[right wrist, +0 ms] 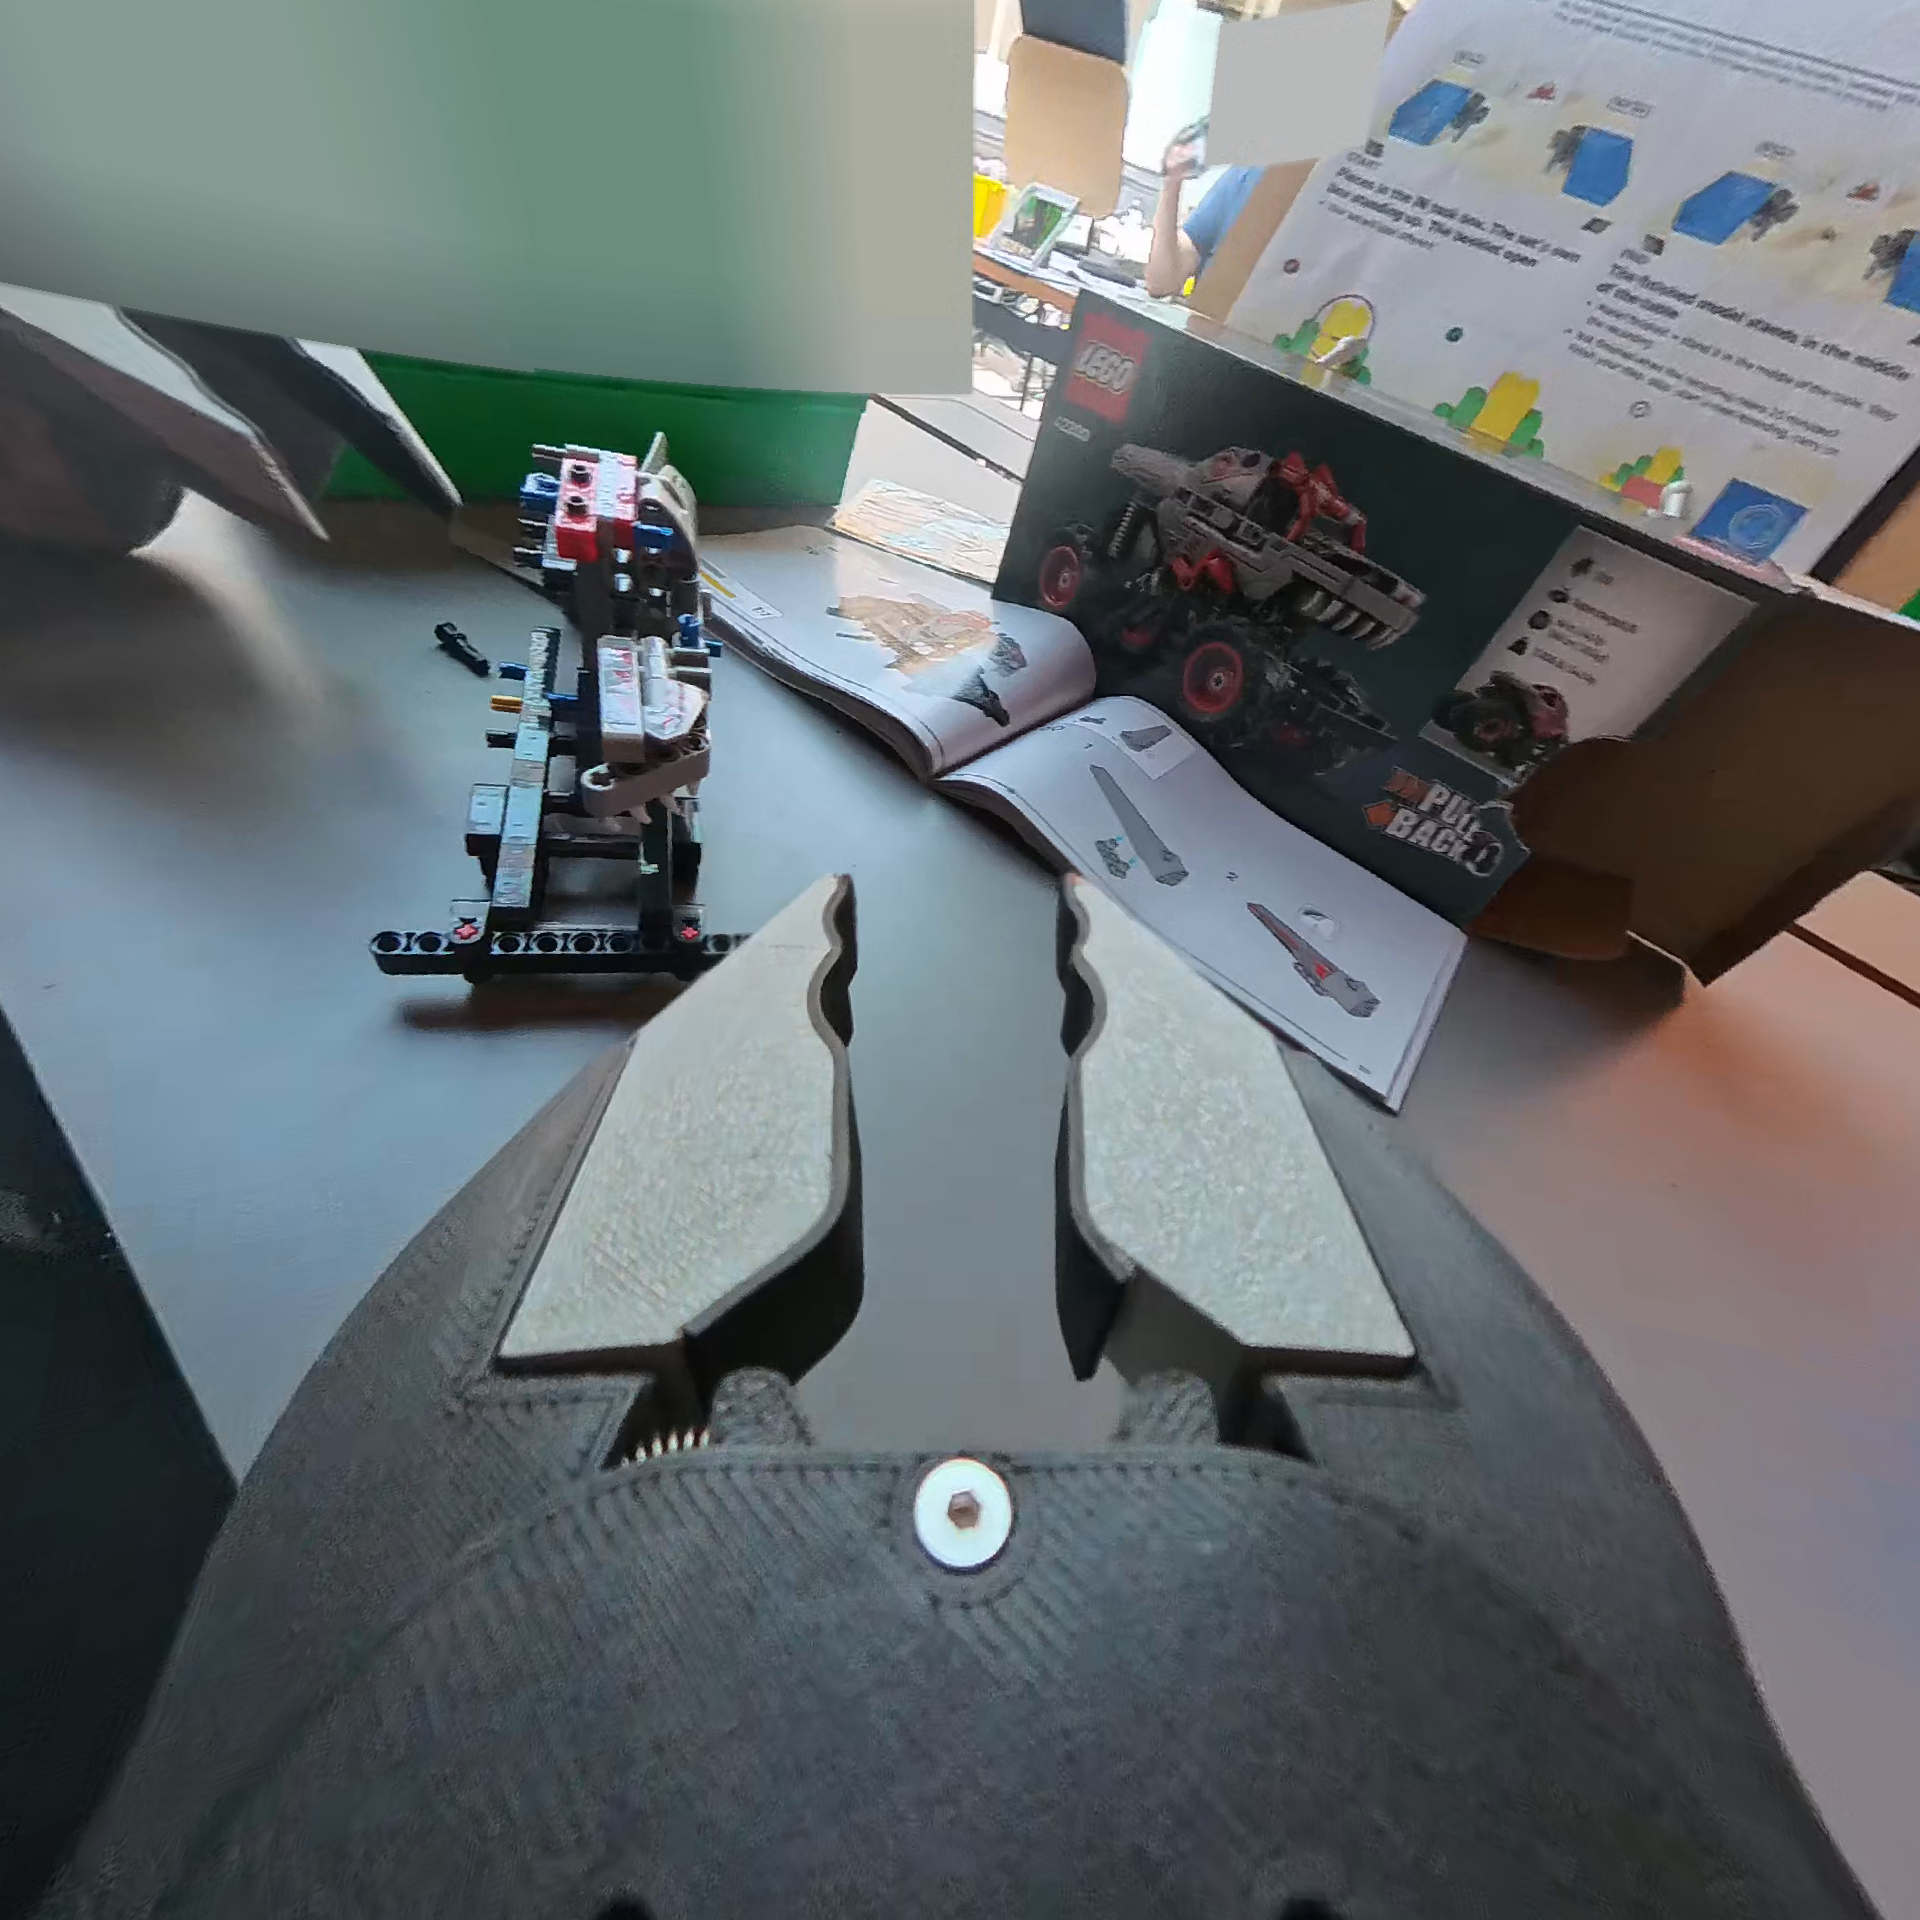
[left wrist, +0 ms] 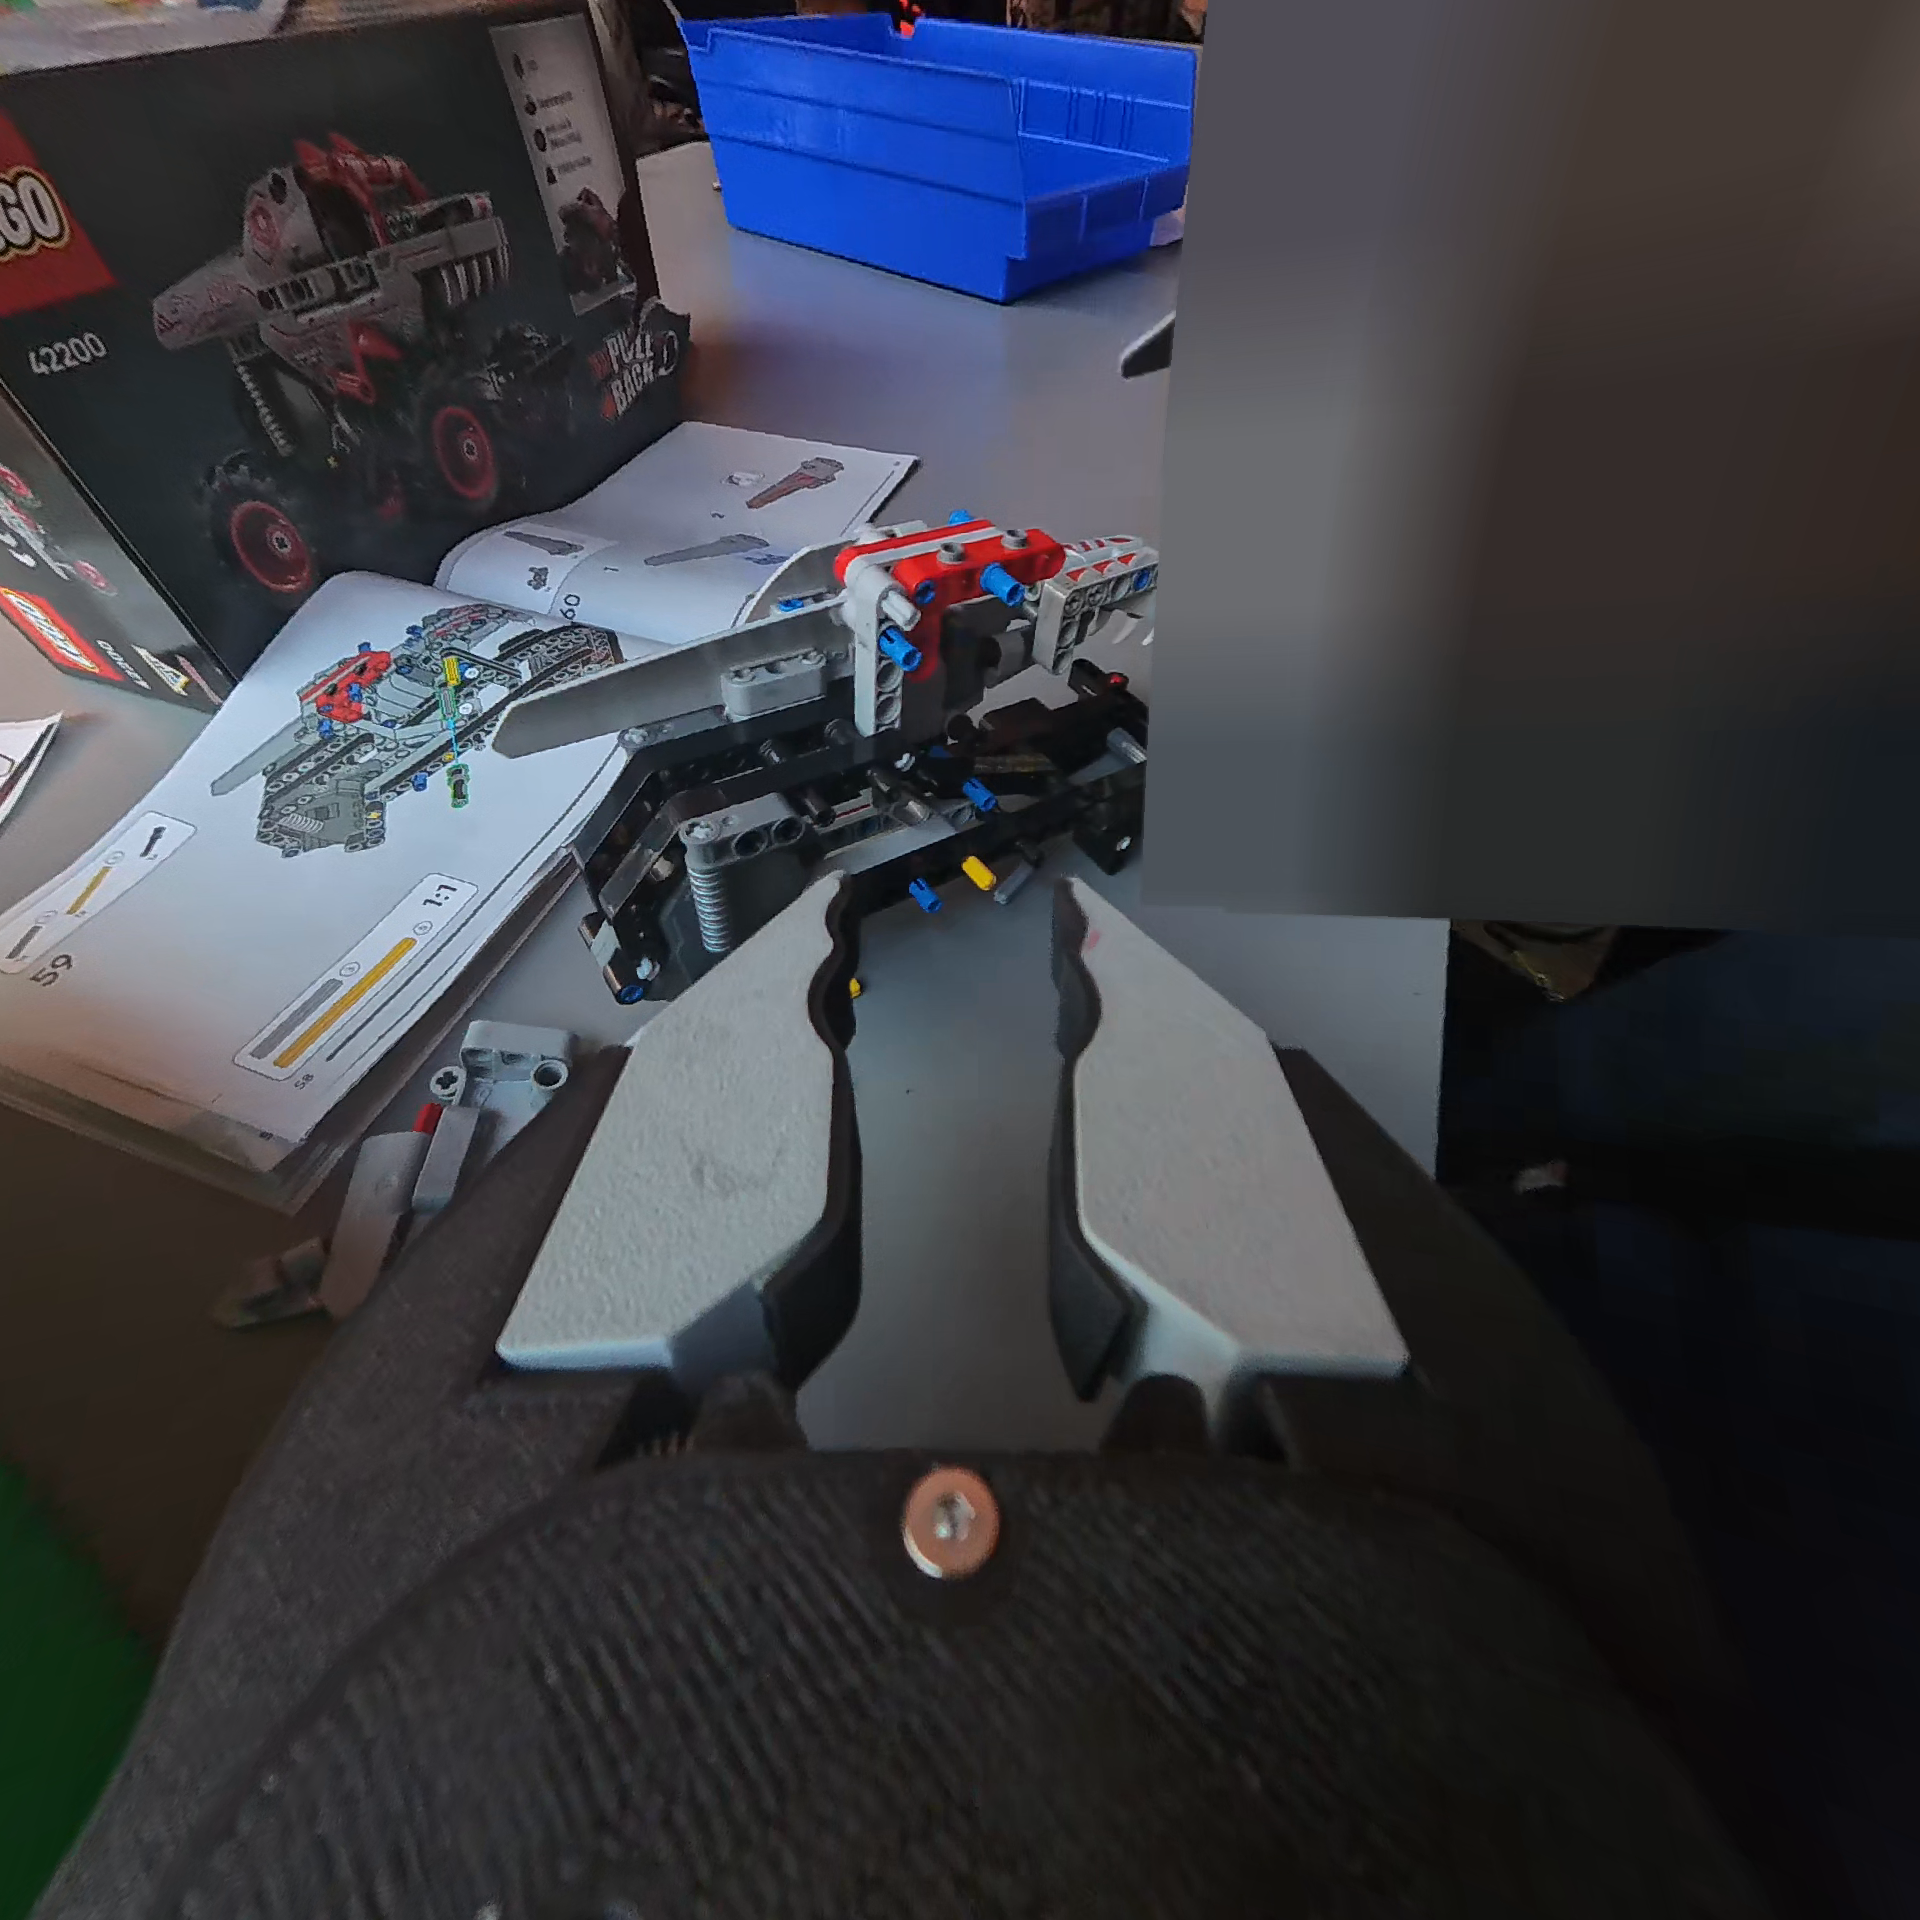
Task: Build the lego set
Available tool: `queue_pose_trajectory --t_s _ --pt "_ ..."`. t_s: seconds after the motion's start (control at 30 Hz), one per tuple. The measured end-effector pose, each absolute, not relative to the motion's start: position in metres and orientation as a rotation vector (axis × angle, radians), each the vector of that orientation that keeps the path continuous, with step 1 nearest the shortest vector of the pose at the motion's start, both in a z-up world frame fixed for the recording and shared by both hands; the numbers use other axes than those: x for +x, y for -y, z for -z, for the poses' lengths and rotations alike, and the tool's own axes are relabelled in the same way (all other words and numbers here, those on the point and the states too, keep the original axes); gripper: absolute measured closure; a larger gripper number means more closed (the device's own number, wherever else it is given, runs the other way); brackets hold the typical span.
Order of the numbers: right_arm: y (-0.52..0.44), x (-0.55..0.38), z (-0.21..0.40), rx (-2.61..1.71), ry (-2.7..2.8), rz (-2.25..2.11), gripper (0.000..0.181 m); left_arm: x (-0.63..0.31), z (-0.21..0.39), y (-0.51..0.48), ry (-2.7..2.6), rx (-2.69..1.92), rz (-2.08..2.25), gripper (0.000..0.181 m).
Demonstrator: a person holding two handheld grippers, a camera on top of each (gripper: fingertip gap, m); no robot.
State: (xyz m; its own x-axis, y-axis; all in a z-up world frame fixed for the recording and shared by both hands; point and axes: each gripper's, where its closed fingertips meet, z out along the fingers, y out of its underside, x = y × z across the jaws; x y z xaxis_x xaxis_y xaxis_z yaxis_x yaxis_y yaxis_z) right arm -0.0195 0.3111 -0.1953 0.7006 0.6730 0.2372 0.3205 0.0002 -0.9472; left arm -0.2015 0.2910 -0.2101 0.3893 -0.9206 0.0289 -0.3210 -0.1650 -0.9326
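The left gripper (left wrist: 951,914) hangs with its grey fingers (left wrist: 727,1091) spread wide and nothing between them; the right gripper (right wrist: 956,914) is likewise wide and empty.

The half-built black, grey and red brick truck chassis (left wrist: 831,748) stands on the grey counter (left wrist: 956,1143) just beyond the left fingertips, its coiled spring end nearest them. From the right fingers it lies ahead and to the left, a long black holed beam (right wrist: 551,945) closest.

Left of the left fingers lie the open white instruction booklet (left wrist: 312,883) and a few loose grey brick pieces (left wrist: 499,1070); small blue and yellow pins (left wrist: 977,871) sit just past the fingertips.

The likely risks:
- The chassis looks light and tall for its footprint, so a one-sided push from either gripper would probably tip or slide it.
- Protruding blue pegs and the thin grey side panel (left wrist: 644,686) may pop off if squeezed across.
- Tiny pins could skid away under wide, blunt fingertips.
- The loose pieces beside the booklet sit partly hidden by the left gripper's body, so they may get swept aside.
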Motion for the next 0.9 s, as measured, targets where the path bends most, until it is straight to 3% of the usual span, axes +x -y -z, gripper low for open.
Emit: queue_pose_trajectory --t_s 0.03,0.6,0.77,0.9 --pt "-0.311 -0.020 0.195 -1.602 0.832 -0.356 0.145 -0.201 0.211 -0.290 -1.109 -1.699 0.788 0.145" --pt "-0.284 -0.042 0.193 -1.547 0.973 -0.604 0.136 -0.211 0.203 -0.306 -0.973 -1.700 0.707 0.148" --pt "-0.276 -0.063 0.200 -1.572 1.071 -0.720 0.132 -0.229 0.189 -0.329 -0.781 -1.693 0.743 0.135" --pt "-0.279 -0.084 0.205 -1.600 1.114 -0.779 0.129 -0.224 0.181 -0.343 -0.820 -1.709 0.720 0.110"
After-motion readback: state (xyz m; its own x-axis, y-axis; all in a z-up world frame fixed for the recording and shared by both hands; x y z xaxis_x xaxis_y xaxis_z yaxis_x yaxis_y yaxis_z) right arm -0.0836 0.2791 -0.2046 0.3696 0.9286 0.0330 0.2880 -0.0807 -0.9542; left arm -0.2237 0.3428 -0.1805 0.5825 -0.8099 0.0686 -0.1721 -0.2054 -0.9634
